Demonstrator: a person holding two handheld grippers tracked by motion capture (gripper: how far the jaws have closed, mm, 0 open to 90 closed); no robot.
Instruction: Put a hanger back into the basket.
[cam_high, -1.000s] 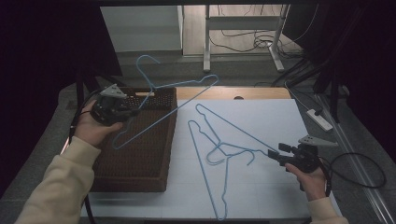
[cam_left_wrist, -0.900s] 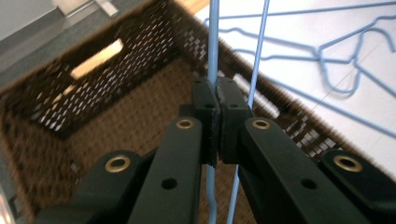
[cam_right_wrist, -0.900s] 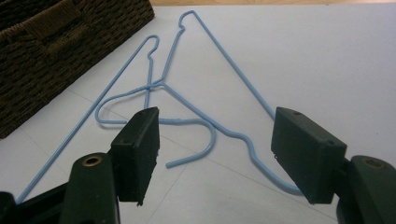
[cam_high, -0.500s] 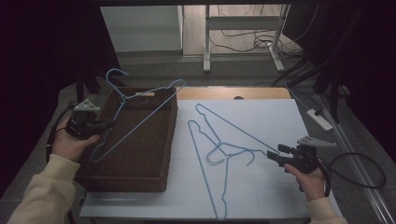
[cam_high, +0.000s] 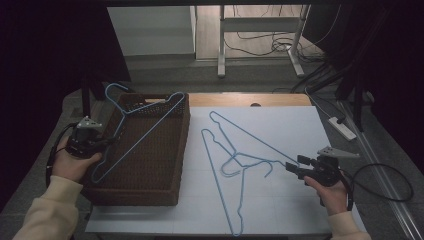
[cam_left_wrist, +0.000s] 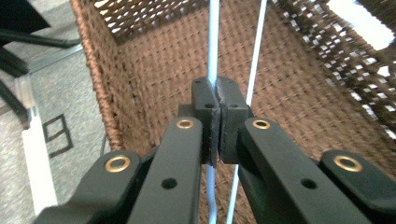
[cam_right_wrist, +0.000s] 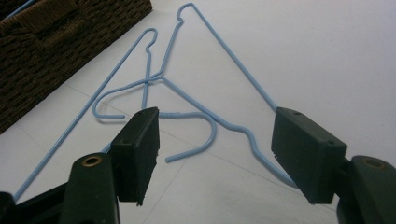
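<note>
My left gripper (cam_high: 106, 142) is shut on one wire of a light blue wire hanger (cam_high: 150, 129), which slants over the brown wicker basket (cam_high: 150, 190), hook toward the far left corner. In the left gripper view the pads pinch that hanger wire (cam_left_wrist: 213, 42) inside the basket (cam_left_wrist: 154, 60). Two more blue hangers lie crossed on the white table sheet (cam_high: 280, 125): one hanger (cam_high: 250, 135) farther back, the other hanger (cam_high: 218, 180) nearer the front. My right gripper (cam_high: 296, 166) hovers open just right of them. In the right gripper view its open jaws (cam_right_wrist: 222, 149) frame the hangers' hooks (cam_right_wrist: 205, 140).
The basket stands on the table's left part, its corner also in the right gripper view (cam_right_wrist: 56, 42). A white power strip (cam_high: 342, 127) and cables lie on the floor to the right. A desk frame (cam_high: 260, 35) stands beyond the table.
My left hand has carried the hanger leftward and down, so it now hangs low over the basket. My right gripper has stayed in place, still open.
</note>
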